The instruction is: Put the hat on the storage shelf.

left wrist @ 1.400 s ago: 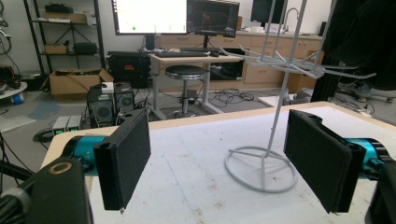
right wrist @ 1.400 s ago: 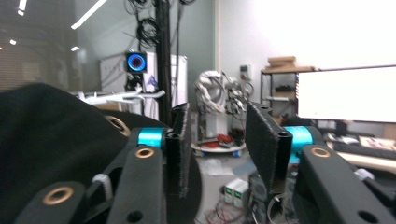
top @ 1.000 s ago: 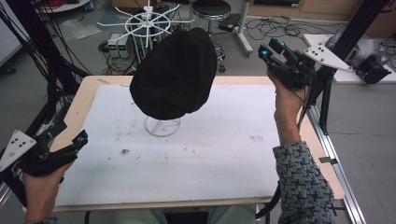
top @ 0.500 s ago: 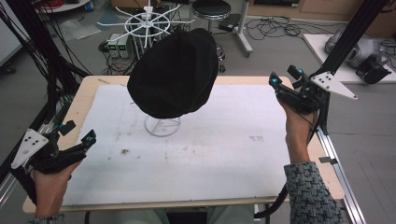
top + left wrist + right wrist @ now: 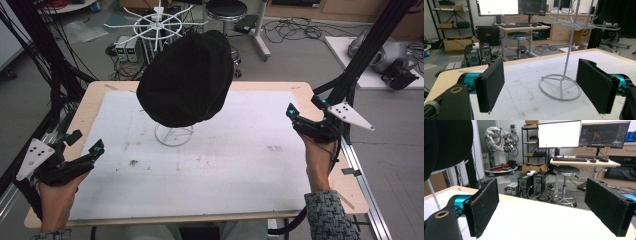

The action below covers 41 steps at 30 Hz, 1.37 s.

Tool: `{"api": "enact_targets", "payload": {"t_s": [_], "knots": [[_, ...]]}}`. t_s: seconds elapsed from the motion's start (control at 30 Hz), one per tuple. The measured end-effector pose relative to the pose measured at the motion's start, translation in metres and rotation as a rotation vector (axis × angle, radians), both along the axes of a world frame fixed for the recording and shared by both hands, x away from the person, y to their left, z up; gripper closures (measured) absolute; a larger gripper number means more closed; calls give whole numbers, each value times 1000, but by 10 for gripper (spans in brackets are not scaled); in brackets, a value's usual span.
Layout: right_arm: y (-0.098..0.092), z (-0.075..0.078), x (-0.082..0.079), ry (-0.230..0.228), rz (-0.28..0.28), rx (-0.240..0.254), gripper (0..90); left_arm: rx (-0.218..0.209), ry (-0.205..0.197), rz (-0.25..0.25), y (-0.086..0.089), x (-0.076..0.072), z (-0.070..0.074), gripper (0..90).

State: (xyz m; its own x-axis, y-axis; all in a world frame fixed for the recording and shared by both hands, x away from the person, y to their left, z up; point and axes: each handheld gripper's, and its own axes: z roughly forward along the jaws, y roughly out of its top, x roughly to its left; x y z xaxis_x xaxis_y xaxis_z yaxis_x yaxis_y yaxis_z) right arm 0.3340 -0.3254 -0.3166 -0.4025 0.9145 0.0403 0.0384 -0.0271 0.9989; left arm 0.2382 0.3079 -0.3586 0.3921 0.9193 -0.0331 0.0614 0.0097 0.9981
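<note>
My right gripper has dropped from above the desk's far right corner to its right edge, jaws just opened wide, nothing between them. My left gripper barely shifted at the near left edge, jaws wide apart, empty. The round black fabric cap sits atop the thin white wire stand with ring base, mid-desk toward the far side. The white matte desk looks scuffed, with a pale wood rim.
</note>
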Motion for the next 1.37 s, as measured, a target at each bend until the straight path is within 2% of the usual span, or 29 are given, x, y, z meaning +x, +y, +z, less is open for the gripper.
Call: {"api": "enact_targets", "payload": {"t_s": [0.27, 0.5, 0.6, 0.7, 0.83, 0.97, 1.23, 1.37], "knots": [[-4, -32, -12, 34, 10, 36, 99, -3, 3, -1, 0, 2, -3, 229], [-3, -58, -21, 72, -5, 7, 99, 3, 14, -10, -4, 5, -8, 229], [-3, -66, -25, 85, -10, 16, 99, 7, 20, -12, -6, 6, -10, 228], [-2, -76, -30, 99, -10, -6, 99, 13, 24, -14, -8, 8, -13, 227], [-4, -91, -33, 136, -13, -14, 100, 17, 29, -11, -10, 10, -17, 227], [-2, -99, -35, 158, -29, -54, 99, 18, 39, -12, -11, 13, -21, 227], [-1, -102, -34, 166, -19, -52, 99, 24, 44, -7, -10, 15, -23, 227], [-2, -103, -34, 170, -19, -55, 100, 32, 61, -1, -9, 17, -25, 225]]}}
